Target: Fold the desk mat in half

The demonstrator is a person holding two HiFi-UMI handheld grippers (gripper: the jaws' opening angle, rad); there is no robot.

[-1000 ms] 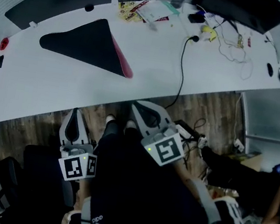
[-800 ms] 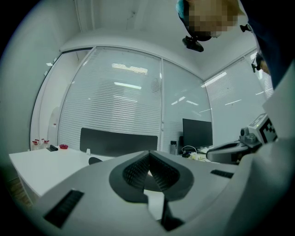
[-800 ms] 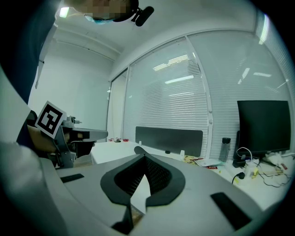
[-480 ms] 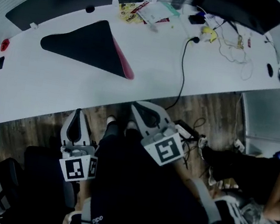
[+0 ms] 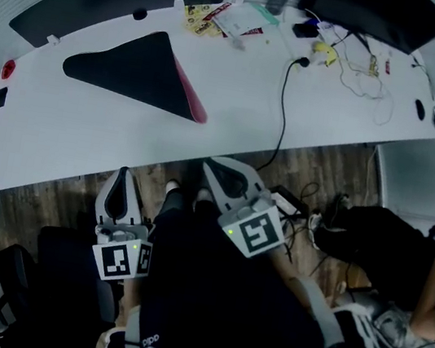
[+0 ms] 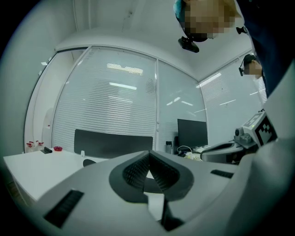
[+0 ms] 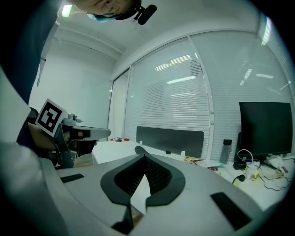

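Lying folded over on the far left of the long white desk [image 5: 83,138], pink underside showing along the right edge: black soft desk mat [image 5: 140,69]. Held near, off the desk, well apart from it: grey left gripper [image 5: 122,175] and grey right gripper [image 5: 212,165], jaws pinched fully together, gripping nothing.

Blk mat [image 5: 135,73] w/ pink underside, white desk [image 5: 84,130], wood-grain floor [image 5: 318,165].
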